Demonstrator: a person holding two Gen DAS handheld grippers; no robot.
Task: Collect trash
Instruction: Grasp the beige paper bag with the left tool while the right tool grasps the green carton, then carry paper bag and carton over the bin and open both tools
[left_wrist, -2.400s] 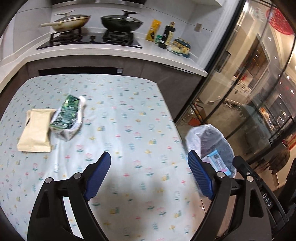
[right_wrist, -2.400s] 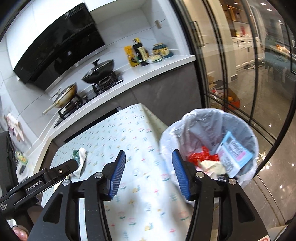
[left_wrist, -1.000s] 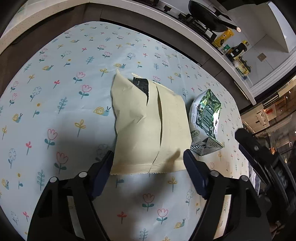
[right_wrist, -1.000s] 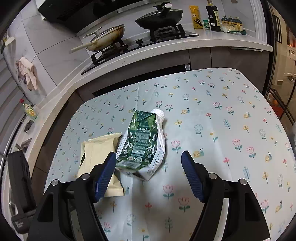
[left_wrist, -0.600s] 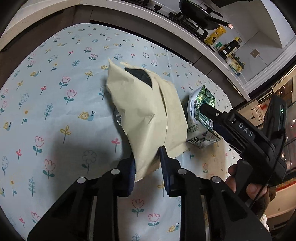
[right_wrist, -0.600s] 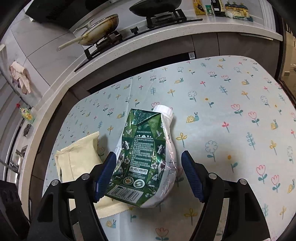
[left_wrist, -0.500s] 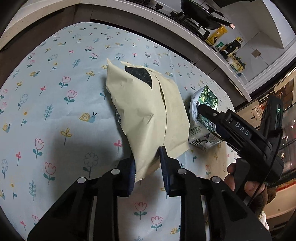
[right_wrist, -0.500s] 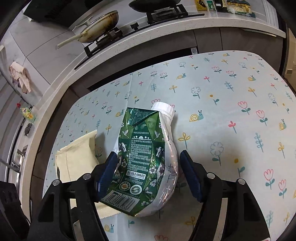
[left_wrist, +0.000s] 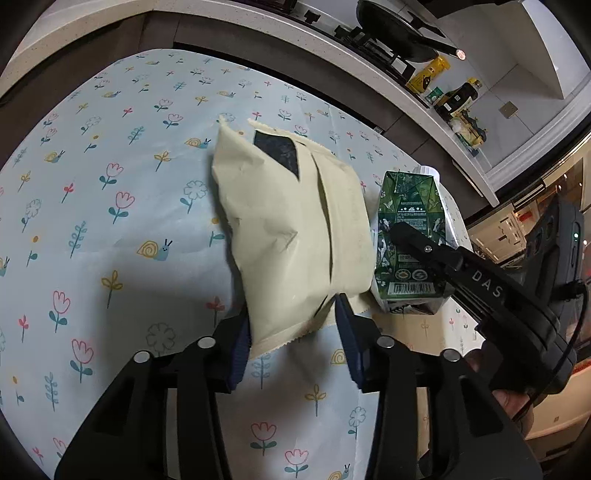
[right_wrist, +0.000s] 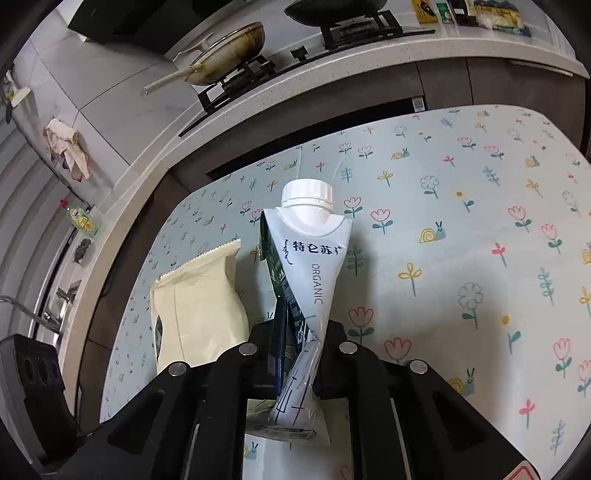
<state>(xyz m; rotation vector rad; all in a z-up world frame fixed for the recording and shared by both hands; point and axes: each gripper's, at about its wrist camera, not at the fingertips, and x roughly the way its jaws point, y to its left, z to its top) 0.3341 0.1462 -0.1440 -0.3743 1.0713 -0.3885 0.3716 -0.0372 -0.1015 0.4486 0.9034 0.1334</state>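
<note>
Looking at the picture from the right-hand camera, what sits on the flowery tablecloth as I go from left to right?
Left to right: cream snack bag → green-and-white milk carton with its white cap, pinched between the right gripper's closing fingers → bare flowered tablecloth.

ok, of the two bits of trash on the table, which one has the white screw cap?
The green and white carton, pinched in the right hand-held gripper as its jaws close. The beige bag beside it has no cap, only crimped ends.
</note>
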